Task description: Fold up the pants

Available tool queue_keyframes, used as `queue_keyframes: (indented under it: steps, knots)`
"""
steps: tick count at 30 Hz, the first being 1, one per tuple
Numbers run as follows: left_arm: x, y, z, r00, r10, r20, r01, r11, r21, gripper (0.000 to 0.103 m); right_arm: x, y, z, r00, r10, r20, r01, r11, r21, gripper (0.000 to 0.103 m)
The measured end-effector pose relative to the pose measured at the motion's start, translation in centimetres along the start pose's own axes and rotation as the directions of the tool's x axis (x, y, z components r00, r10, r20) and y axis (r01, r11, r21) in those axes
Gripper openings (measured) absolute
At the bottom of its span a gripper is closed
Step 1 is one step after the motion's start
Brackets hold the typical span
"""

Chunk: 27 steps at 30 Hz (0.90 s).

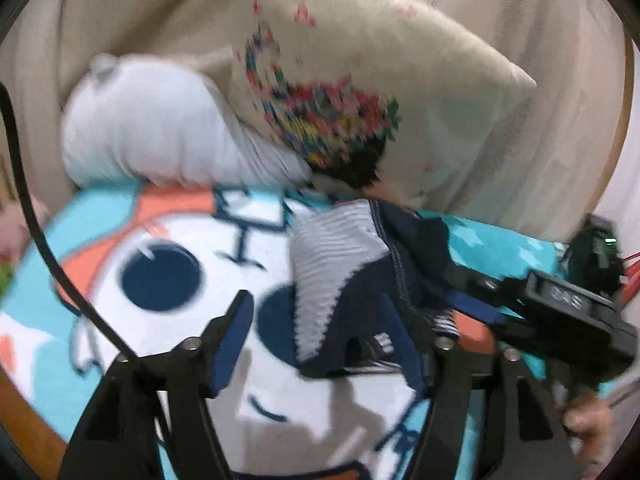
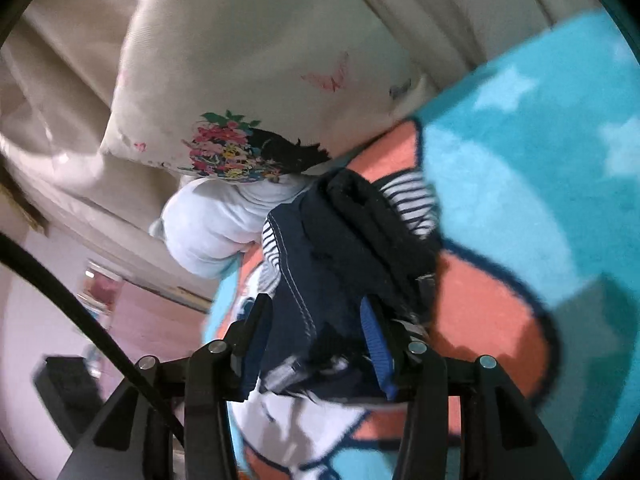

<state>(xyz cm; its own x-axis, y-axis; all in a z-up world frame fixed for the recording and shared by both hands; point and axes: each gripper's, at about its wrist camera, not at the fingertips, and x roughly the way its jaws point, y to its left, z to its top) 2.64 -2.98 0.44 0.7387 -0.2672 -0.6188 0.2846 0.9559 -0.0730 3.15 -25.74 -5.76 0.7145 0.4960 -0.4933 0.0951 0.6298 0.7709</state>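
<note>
The navy pants [image 1: 360, 280] with a striped lining lie bunched on a teal cartoon-print blanket [image 1: 168, 240]. In the left wrist view my left gripper [image 1: 314, 300] stands open around the bunch. Its left finger is clear of the cloth and its right finger sits against the navy fabric. In the right wrist view my right gripper [image 2: 314, 302] is shut on a thick fold of the pants [image 2: 320, 248], which fills the gap between its blue pads. The right tool's black housing [image 1: 568, 308] reaches into the pants from the right, with a hand [image 1: 588, 428] below it.
A beige cushion with flower embroidery [image 1: 360, 92] and a white pillow [image 1: 160, 132] lean against the beige sofa back [image 1: 520, 20] just behind the pants. A black cable [image 1: 36, 216] arcs across the left. The blanket [image 2: 520, 160] spreads out to the right.
</note>
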Motion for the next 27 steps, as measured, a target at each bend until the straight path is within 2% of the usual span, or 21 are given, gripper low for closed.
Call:
queue_keyframes:
  steps: [2,4,7,9,14,22,27]
  knots:
    - [-1.2,-0.7,0.0,0.994,0.076,0.079,-0.08,0.996,0.043,0.082,-0.8,1.1,-0.5,0.997,-0.074,0.033,0.076,0.995,-0.06,0.052]
    - [-2.3,-1.6,-0.1,0.974,0.154,0.164,-0.169,0.983,0.079,0.093,-2.2,1.5,-0.9,0.988,-0.143,0.064,0.149,0.983,-0.104,0.052]
    - [-3.5,-2.2,-0.3,0.945,0.223,0.239,-0.251,0.964,0.092,0.098,-3.6,1.5,-1.6,0.975,-0.207,0.082,0.216,0.967,-0.135,0.052]
    - [-4.2,-2.3,-0.3,0.935,0.248,0.252,-0.275,0.958,0.077,0.1,-4.0,1.8,-2.1,0.966,-0.243,0.09,0.255,0.954,-0.157,0.052]
    - [-3.8,-1.1,-0.4,0.961,0.209,0.179,-0.219,0.975,0.037,0.102,-4.3,2.5,-3.3,0.949,-0.302,0.088,0.314,0.925,-0.212,0.052]
    - [-2.9,-1.0,-1.1,0.978,0.168,0.123,-0.174,0.984,0.044,0.102,-3.6,4.1,-4.5,0.916,-0.385,0.112,0.401,0.863,-0.309,0.055]
    - [-2.4,-0.8,-1.4,0.985,0.144,0.091,-0.148,0.988,0.042,0.102,-3.1,4.0,-4.8,0.91,-0.405,0.093,0.412,0.853,-0.319,0.055]
